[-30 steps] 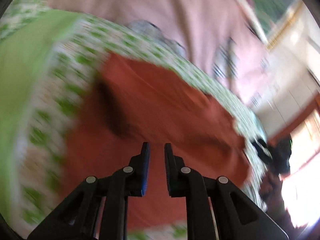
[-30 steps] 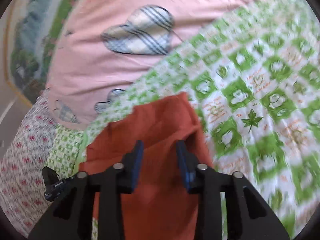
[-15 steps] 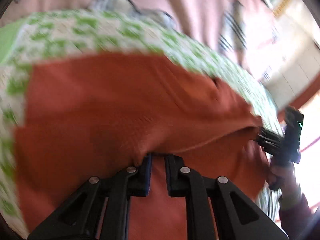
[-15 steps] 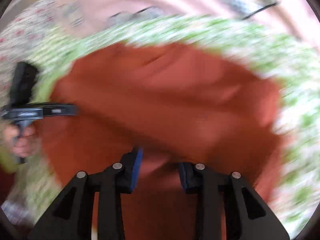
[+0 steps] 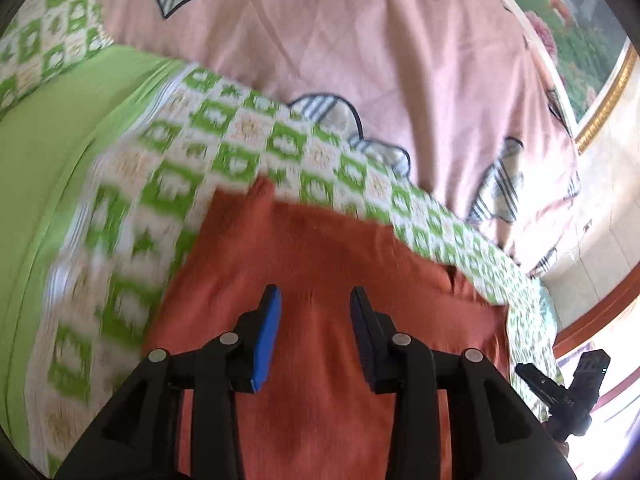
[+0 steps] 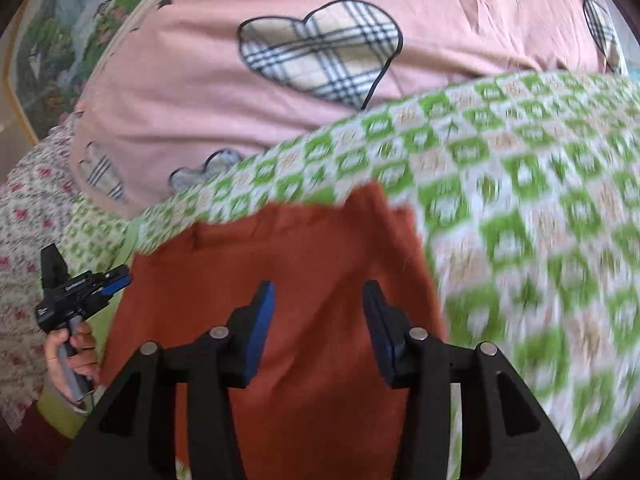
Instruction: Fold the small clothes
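A green-and-white checked bedspread (image 6: pixel 520 184) fills the middle and right of the right wrist view. Above it lies a pink quilt (image 6: pixel 200 80) bearing a plaid heart patch (image 6: pixel 320 52). A plain green sheet (image 5: pixel 52 140) sits at the left of the left wrist view, and a gold-framed flower painting (image 5: pixel 580 28) at its upper right.

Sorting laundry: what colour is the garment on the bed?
Rust orange garment, plain; clearest in right wrist view.
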`<state>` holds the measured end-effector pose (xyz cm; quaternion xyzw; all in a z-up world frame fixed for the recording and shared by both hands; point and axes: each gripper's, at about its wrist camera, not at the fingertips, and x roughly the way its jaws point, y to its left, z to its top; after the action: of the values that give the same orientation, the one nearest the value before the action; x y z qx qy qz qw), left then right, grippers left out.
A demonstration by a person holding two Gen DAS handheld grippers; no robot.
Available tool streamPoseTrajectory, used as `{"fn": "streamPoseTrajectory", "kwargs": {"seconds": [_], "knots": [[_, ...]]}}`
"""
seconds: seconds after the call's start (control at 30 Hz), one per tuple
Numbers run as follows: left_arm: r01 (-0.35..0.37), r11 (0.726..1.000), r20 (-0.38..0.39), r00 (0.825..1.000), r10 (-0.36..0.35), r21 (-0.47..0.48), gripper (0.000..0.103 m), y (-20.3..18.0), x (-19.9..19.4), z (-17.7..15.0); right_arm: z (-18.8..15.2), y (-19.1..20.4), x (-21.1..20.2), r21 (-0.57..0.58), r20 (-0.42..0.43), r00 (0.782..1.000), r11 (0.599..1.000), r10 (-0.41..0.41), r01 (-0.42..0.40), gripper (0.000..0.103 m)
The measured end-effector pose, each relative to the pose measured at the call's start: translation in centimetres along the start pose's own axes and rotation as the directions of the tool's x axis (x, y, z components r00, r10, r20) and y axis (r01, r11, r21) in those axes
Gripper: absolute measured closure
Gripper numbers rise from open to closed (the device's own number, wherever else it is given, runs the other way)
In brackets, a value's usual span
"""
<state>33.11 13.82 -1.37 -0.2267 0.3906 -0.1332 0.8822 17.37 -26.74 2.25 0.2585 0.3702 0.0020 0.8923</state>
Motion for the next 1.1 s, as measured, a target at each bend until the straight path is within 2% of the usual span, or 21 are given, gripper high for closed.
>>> {"fn": "streamPoseTrajectory", "kwargs": {"seconds": [0.13,0.27,0.33,0.4,0.53,0.63,0.73,0.93,1.1], "knots": [[0.002,1.000,-0.037,0.999,-0.002,0.012,0.064,0.4,-3.2,-4.2,-4.0,0.3,-1.2,0.033,-0.042,0.998,0.998,0.050,-0.049,0.056],[0.022,1.000,-0.058,0.998,-0.022,-0.003,0.061,0.6,-6.0,-8.7,-7.1,-0.1,-2.6,0.080,-0.053,0.997,0.996,0.051,-0.047,0.056],[0.047,0.998,-0.064,0.997,-0.049,-0.029,0.060,0.6,-7.1,-10.6,-8.2,-0.3,-3.2,0.098,-0.055,0.997,0.994,0.050,-0.044,0.056],[0.042,0.999,-0.069,0.997,-0.044,-0.034,0.052,0.4,-8.1,-12.3,-9.0,-0.3,-4.0,0.112,-0.052,0.997,0.993,0.052,-0.046,0.056],[0.045,0.997,-0.069,0.996,-0.050,-0.065,0.046,0.5,-10.0,-15.2,-10.2,-0.3,-5.4,0.120,-0.042,0.998,0.992,0.045,-0.039,0.056],[0.052,0.993,-0.076,0.995,-0.060,-0.104,0.046,1.3,-10.7,-16.5,-11.0,-0.6,-6.1,0.138,-0.044,0.998,0.990,0.042,-0.035,0.054],[0.026,0.991,-0.077,0.996,-0.036,-0.131,0.044,2.3,-11.0,-17.4,-11.8,-0.6,-6.7,0.147,-0.047,0.998,0.989,0.039,-0.031,0.053],[0.021,0.974,-0.068,0.997,-0.038,-0.225,0.042,4.2,-11.1,-18.9,-12.5,0.3,-7.2,0.106,-0.051,0.998,0.994,0.021,-0.016,0.053],[0.035,0.959,-0.037,0.998,-0.047,-0.283,0.042,5.1,-10.3,-18.4,-12.3,0.9,-7.0,0.091,-0.053,0.998,0.996,0.027,-0.022,0.050]]}}
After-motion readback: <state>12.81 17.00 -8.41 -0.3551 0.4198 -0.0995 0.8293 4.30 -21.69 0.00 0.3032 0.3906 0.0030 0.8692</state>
